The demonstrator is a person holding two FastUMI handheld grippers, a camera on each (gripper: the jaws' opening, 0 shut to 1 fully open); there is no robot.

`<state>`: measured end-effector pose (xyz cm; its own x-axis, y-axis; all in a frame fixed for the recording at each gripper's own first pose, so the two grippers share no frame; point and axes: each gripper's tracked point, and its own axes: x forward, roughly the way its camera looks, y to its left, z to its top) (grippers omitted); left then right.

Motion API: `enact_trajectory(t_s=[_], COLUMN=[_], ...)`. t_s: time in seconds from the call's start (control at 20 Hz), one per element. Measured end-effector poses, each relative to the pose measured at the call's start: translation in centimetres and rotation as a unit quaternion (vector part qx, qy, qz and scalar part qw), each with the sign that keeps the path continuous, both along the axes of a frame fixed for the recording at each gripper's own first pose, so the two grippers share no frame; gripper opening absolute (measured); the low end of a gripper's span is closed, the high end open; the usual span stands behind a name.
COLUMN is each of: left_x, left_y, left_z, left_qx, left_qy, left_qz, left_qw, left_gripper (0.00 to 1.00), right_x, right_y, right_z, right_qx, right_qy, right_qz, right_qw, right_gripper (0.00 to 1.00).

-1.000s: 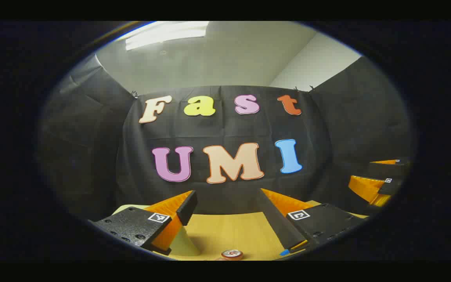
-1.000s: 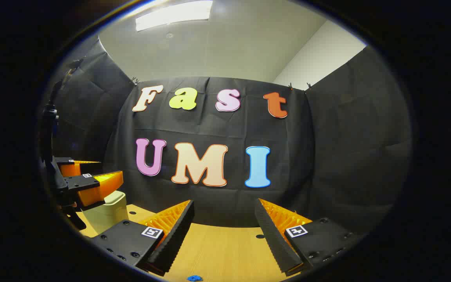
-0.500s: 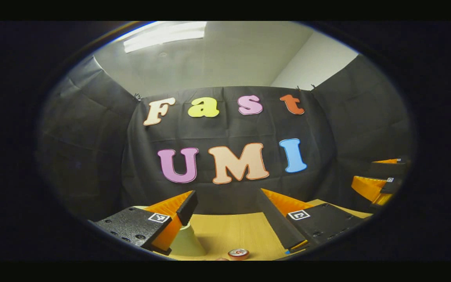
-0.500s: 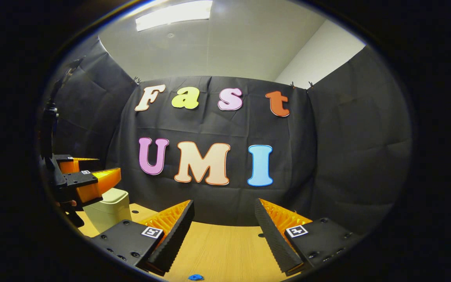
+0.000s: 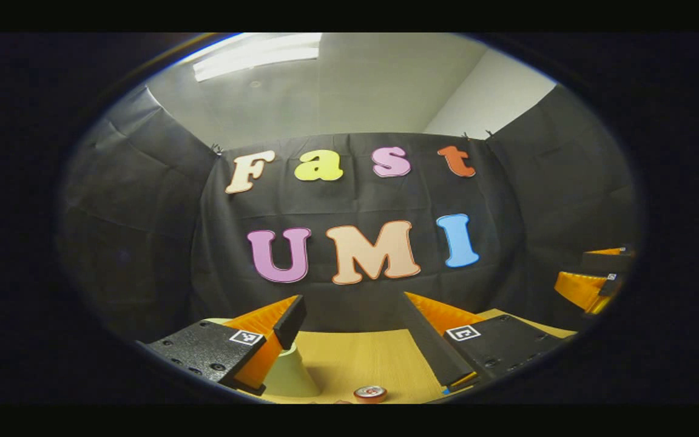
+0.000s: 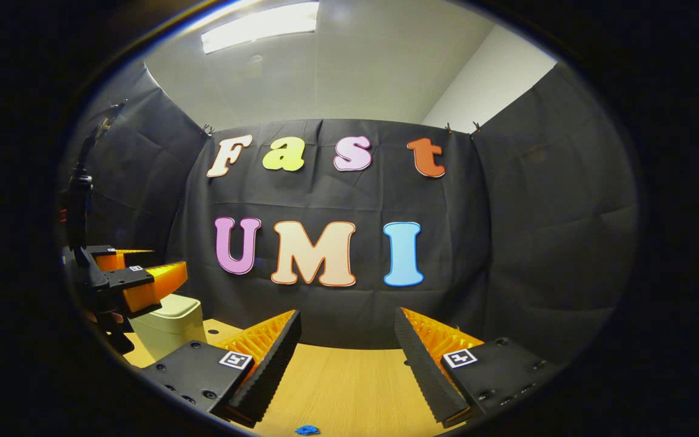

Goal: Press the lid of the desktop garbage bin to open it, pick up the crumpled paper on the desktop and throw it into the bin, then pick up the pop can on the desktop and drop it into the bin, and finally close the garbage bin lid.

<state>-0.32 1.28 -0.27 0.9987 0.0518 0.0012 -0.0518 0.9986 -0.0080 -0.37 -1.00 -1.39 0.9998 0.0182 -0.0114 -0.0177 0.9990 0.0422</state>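
Black cloth walls enclose a pale wooden desktop under a ceiling light. I read this as the start: the pale green plastic desktop bin sits at about 8 o'clock in the right gripper view with its lid down, so the lid press has yet to be made. My left gripper hangs just above and beside the bin, presumably staged for that press; its fingers stand spread wide, holding and touching nothing. The red-topped metal pop can stands at 6 o'clock in the left gripper view, near the bin. My right gripper waits over bare desktop, fingers likewise spread and holding nothing. I cannot locate the crumpled paper; a small blue scrap lies at 6 o'clock.
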Motion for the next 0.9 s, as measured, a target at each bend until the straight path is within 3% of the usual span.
enact_trajectory(t_s=[0.55, 0.65, 0.75, 0.85, 0.9], left_x=[0.4, 0.6, 0.6, 0.6, 0.6], left_y=[0.5, 0.8, 1.5, 1.9, 2.2], left_z=[-1.1, -1.2, -1.1, -1.0, -0.9], left_qx=[0.009, 0.009, 0.013, 0.018, 0.022], left_qy=[0.013, 0.013, 0.01, 0.008, 0.007], left_qz=[0.007, 0.012, 0.019, 0.022, 0.023], left_qw=[1.0, 1.0, 1.0, 1.0, 0.999], left_gripper=[0.96, 0.8, 0.7, 0.53, 0.39], right_x=[0.9, 1.0, 1.2, 1.3, 1.3], right_y=[0.2, -0.1, -0.2, -0.2, 0.0], right_z=[-1.1, -1.2, -1.2, -1.5, -1.8], right_qx=[-0.006, -0.01, -0.011, -0.011, -0.011], right_qy=[0.01, 0.012, 0.014, 0.016, 0.019], right_qz=[0.014, 0.012, 0.011, 0.011, 0.012], right_qw=[1.0, 1.0, 1.0, 1.0, 1.0], right_gripper=[0.98, 0.98, 0.98, 0.98, 0.98])
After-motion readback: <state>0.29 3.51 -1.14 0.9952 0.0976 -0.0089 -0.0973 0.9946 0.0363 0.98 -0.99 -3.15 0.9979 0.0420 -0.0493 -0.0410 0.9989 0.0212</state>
